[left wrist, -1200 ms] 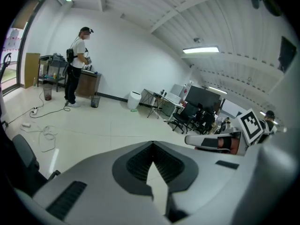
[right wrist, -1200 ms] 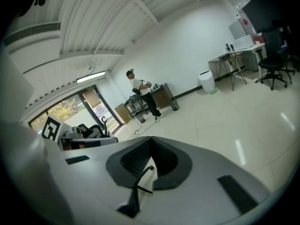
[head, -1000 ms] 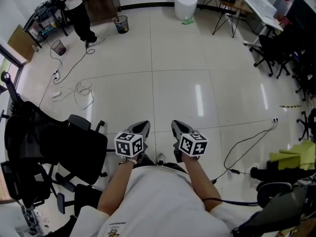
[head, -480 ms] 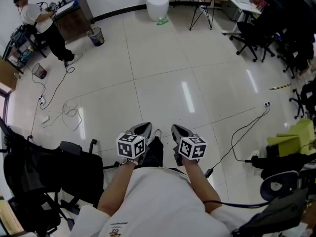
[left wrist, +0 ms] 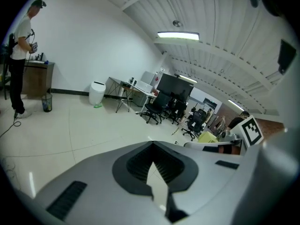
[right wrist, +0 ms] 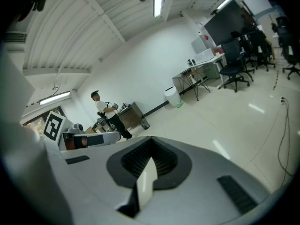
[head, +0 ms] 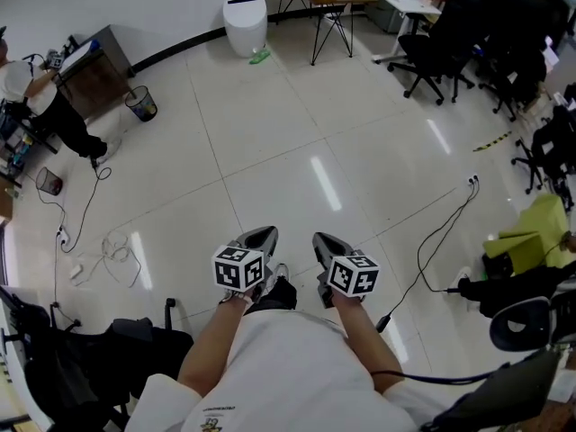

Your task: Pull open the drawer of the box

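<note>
No box or drawer shows in any view. In the head view my left gripper [head: 260, 236] and right gripper [head: 326, 241] are held side by side in front of the person's body, over a glossy tiled floor [head: 297, 151]. Both point forward with their marker cubes facing up. In the left gripper view the left gripper [left wrist: 152, 168] has its jaws together with nothing between them. The right gripper [right wrist: 149, 165] in its own view is likewise shut and empty. Each gripper view shows only open office space ahead.
A white bin [head: 245, 23] and a folding table stand at the far wall. Black office chairs [head: 432, 57] crowd the right. A person [head: 36, 106] stands at a bench far left, near a mesh waste basket [head: 141, 103]. Cables [head: 441, 232] trail over the floor; a black chair [head: 90, 358] is lower left.
The head view has swung: the floor, bin and chairs have slid left and down across the picture. Both grippers keep their place before the body, still shut.
</note>
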`<move>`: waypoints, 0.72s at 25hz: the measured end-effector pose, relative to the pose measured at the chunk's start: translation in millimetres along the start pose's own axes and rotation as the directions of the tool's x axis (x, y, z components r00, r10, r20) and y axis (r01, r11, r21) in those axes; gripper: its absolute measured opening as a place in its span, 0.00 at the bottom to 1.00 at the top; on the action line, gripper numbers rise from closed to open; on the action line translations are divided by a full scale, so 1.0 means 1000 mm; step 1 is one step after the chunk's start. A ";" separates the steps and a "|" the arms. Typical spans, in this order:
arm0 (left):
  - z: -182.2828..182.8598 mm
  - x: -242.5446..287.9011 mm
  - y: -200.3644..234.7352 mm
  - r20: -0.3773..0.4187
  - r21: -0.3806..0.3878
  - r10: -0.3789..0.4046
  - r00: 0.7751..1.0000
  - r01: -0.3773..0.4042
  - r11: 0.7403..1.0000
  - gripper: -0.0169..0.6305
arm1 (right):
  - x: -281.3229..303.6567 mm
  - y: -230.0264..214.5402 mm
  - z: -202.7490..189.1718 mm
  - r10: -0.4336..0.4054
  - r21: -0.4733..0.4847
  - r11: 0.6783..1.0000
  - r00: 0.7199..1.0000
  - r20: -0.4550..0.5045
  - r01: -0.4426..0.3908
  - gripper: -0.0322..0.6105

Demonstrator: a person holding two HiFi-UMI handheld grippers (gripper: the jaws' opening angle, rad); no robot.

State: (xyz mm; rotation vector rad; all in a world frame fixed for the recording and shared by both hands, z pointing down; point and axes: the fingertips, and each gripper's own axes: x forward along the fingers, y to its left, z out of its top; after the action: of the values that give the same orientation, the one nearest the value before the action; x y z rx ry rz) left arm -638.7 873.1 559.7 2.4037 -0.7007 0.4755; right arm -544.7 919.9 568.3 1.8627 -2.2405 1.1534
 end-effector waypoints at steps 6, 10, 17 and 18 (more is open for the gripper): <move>0.042 0.037 0.027 -0.021 0.044 -0.043 0.999 0.044 0.998 0.03 | 0.035 -0.018 0.040 -0.062 -0.019 0.998 0.998 0.033 0.062 0.03; 0.064 0.059 0.043 -0.034 0.060 -0.071 0.997 0.073 0.996 0.03 | 0.058 -0.026 0.060 -0.078 0.009 0.997 0.995 0.058 0.078 0.03; 0.092 0.097 0.050 -0.079 0.087 -0.143 0.987 0.150 0.985 0.03 | 0.070 -0.049 0.083 -0.147 0.070 0.988 0.984 0.096 0.140 0.03; 0.094 0.103 0.048 -0.087 0.090 -0.153 0.984 0.161 0.983 0.03 | 0.070 -0.054 0.085 -0.158 0.085 0.985 0.982 0.102 0.150 0.03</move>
State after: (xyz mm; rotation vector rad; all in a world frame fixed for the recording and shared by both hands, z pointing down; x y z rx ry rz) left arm -568.7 743.6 557.6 2.4915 -0.4576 0.5476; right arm -482.0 814.2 565.3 2.1345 -2.0846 1.1566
